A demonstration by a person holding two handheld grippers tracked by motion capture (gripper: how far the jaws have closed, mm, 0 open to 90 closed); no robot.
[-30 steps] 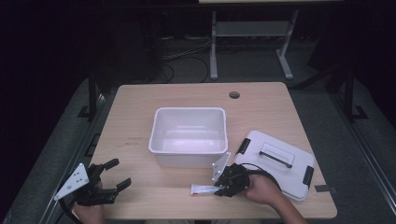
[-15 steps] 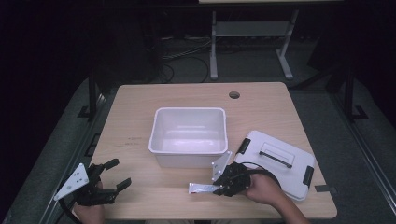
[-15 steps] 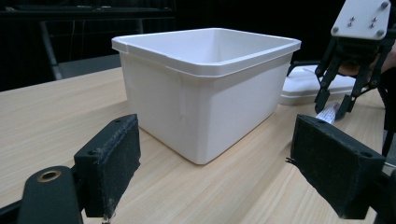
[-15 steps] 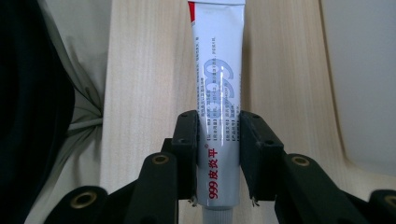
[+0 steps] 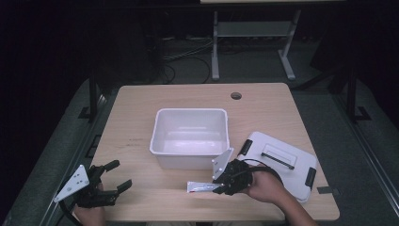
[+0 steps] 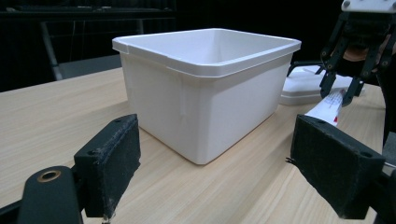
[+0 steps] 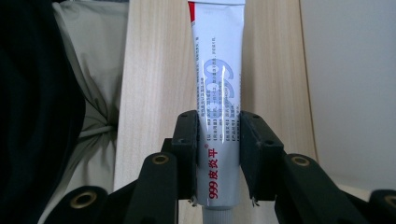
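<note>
We grip the tube [image 7: 219,88] in our right claw [image 5: 221,186] near its capped end, just above the worktop [image 5: 141,117]; it looks light, soft and slick, so we pinch low; our left claw [image 5: 113,183] gapes empty; beyond, the tub [image 5: 189,136] blocks, the lid [image 5: 282,162] beside.

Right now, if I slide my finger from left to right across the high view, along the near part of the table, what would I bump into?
Left hand-held gripper → white tube → right hand-held gripper, which holds the tube → white lid with black clips.
</note>
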